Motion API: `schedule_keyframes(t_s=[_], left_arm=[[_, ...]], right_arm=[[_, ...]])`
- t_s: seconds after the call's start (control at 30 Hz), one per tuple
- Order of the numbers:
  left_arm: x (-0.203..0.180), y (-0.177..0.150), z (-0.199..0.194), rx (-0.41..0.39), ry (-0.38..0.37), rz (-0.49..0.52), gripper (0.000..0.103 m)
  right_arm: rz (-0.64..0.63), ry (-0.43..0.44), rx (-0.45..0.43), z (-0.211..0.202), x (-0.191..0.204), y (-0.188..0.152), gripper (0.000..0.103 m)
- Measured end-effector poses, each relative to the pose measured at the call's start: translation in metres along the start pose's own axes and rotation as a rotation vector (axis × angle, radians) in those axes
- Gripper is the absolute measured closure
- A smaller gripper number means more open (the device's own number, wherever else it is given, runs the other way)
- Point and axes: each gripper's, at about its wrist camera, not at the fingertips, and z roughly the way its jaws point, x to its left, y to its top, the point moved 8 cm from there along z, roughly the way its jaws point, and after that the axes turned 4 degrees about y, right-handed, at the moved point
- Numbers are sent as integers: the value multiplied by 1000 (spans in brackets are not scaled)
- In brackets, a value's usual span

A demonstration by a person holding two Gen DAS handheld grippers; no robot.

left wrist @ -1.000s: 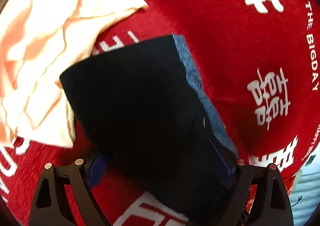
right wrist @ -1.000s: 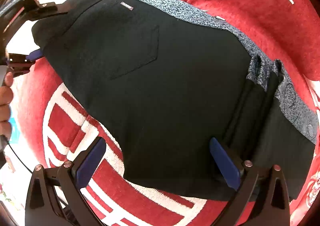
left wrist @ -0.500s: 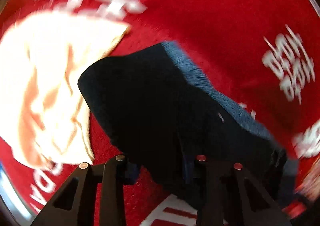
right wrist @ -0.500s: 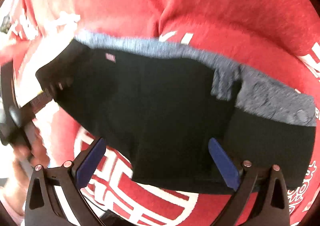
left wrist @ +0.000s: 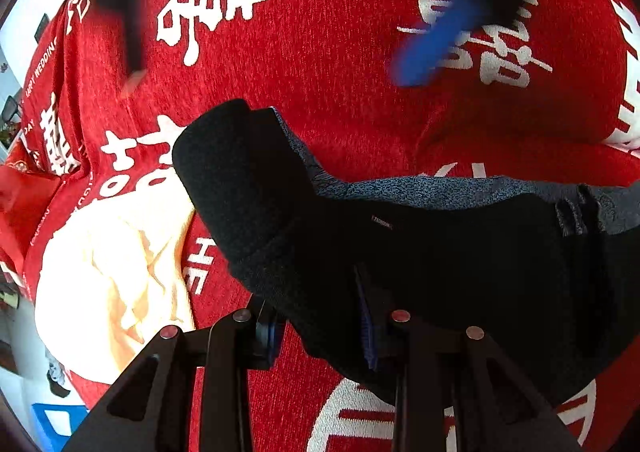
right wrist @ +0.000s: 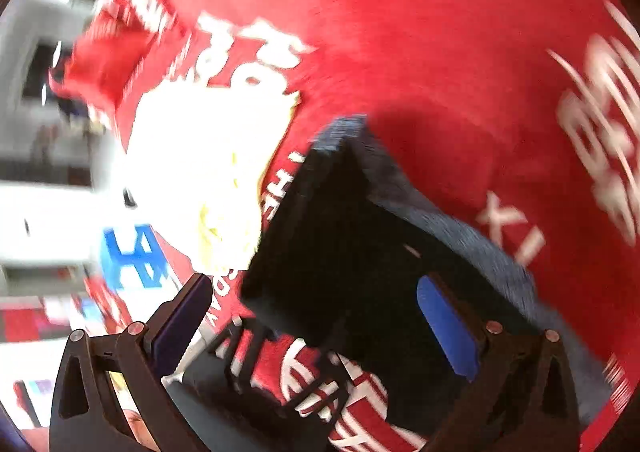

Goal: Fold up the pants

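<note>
Closing from wide to narrow within the last second, the left hand-held gripper now pinches an edge of the black pants and has raised that end into a rolled hump above the red blanket, beside the cream cloth. The right hand-held gripper stands wide, with nothing pressed between its pads, and has drawn back from the pants. Judged from this, a fold is starting: the left end is being carried over the rest.
</note>
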Motion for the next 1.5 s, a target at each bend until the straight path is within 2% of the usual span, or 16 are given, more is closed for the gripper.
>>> schedule_keyframes(t_s=[0.1,0.17,0.23,0.27,0.3,0.37,0.5,0.73,0.97,1.1,1.3,1.43,1.5], left_arm=[[5,-5,-3,0,3,-7,71],[8,-9,-6,-2,7,-6,71],[9,-12,-5,-5,18,-3,71],[7,-13,-8,-9,16,-3,71],[6,-13,-10,-10,11,-2,71],[3,-14,-13,-12,-2,7,71],[-8,-8,-35,-59,-12,49,71],[-50,16,-91,-148,-83,110,71],[-128,34,-161,-199,-217,187,71],[-185,25,-187,-188,-291,263,71],[-273,7,-200,-178,-363,397,71],[-320,-18,-189,-137,-376,476,71],[-343,-37,-177,-94,-363,520,71]], right_arm=[[-59,-48,97,29,18,7,0],[-69,-106,181,50,16,7,1],[-51,-122,219,57,7,3,11],[-39,-126,237,62,4,2,35],[-3,-96,270,66,-2,-3,74],[42,-55,257,61,-10,-7,83],[25,-25,158,34,-14,-16,85],[54,90,-48,-51,-39,-48,85],[149,226,-266,-139,-96,-122,85],[229,266,-361,-176,-139,-176,85],[397,330,-469,-201,-216,-259,85],[507,350,-489,-184,-271,-301,84],[545,356,-480,-168,-287,-312,84]])
